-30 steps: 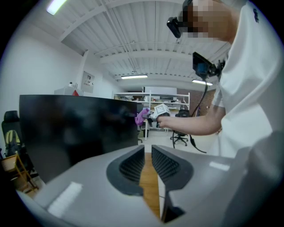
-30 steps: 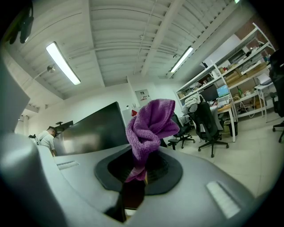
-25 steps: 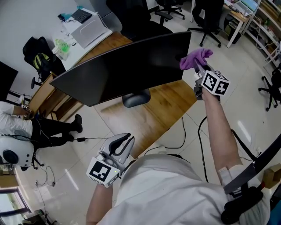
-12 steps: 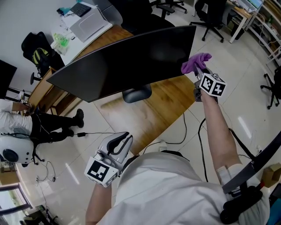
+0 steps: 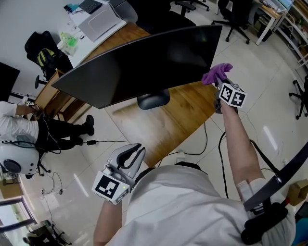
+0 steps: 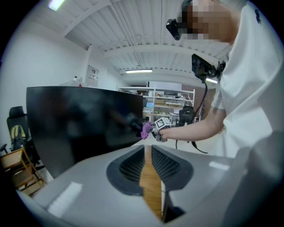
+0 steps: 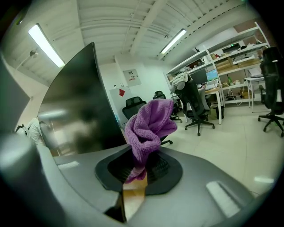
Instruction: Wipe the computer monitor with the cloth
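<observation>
The wide black monitor [image 5: 144, 62] stands on a wooden desk [image 5: 173, 120]. My right gripper [image 5: 219, 82] is shut on a bunched purple cloth [image 5: 216, 73], which is held against the screen's lower right corner. In the right gripper view the cloth [image 7: 148, 128] rises out of the jaws [image 7: 137, 166], with the dark screen [image 7: 80, 106] just to its left. My left gripper [image 5: 136, 153] hangs low by the person's waist, shut and holding nothing. From the left gripper view, past its own jaws [image 6: 147, 148], I see the monitor [image 6: 84, 119] and the far cloth [image 6: 146, 129].
A seated person [image 5: 14, 129] is at the far left beside a black backpack [image 5: 41, 55]. A white desk with a laptop [image 5: 98, 21] stands behind the monitor. Office chairs [image 5: 236, 14] are at the back right. A black cable [image 5: 211, 144] trails over the tiled floor.
My right gripper has slid the cloth down the screen's right side to the lower corner. The left gripper has barely moved.
</observation>
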Demonstrator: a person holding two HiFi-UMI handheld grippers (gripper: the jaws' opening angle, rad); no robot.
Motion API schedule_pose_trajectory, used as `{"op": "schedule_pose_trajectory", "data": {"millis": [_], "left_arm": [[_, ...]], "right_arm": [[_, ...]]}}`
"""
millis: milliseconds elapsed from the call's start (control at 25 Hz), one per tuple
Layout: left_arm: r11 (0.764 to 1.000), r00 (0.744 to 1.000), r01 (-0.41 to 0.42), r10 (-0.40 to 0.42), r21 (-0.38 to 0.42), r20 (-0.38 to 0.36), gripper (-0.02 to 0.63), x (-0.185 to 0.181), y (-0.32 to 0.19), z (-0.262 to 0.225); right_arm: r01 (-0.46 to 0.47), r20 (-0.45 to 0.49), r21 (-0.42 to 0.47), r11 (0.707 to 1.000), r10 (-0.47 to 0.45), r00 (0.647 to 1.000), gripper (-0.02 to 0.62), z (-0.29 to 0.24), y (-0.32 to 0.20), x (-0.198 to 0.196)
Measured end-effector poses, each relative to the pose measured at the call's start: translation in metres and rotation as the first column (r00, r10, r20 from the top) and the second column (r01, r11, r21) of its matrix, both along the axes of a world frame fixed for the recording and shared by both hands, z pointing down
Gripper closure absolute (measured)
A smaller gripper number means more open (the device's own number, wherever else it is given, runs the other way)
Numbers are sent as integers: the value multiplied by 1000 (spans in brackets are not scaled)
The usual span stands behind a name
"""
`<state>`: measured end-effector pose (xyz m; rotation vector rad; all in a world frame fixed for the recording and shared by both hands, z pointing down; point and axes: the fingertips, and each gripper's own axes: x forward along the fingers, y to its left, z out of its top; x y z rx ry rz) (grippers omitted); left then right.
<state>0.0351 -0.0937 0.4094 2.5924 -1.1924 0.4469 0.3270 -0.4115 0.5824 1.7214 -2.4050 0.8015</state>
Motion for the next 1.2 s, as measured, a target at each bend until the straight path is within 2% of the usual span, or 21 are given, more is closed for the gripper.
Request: {"op": "schedule_pose_trajectory", "data": {"millis": [400, 640, 1200], "left_arm": [[1000, 1000, -2, 3, -13, 23, 535, -15, 6, -1], [1000, 1000, 0, 0, -21, 24, 535, -25, 8, -3], [1000, 1000, 16, -16, -17, 10, 535, -55, 18, -4]], "right_arm": [[-44, -22, -84, 995, 42, 999, 548, 46, 6, -2], [-103, -24, -119, 988, 101, 995, 548, 62, 10, -5], [-101, -29, -138, 985, 98, 995, 548, 67, 25, -46]]}}
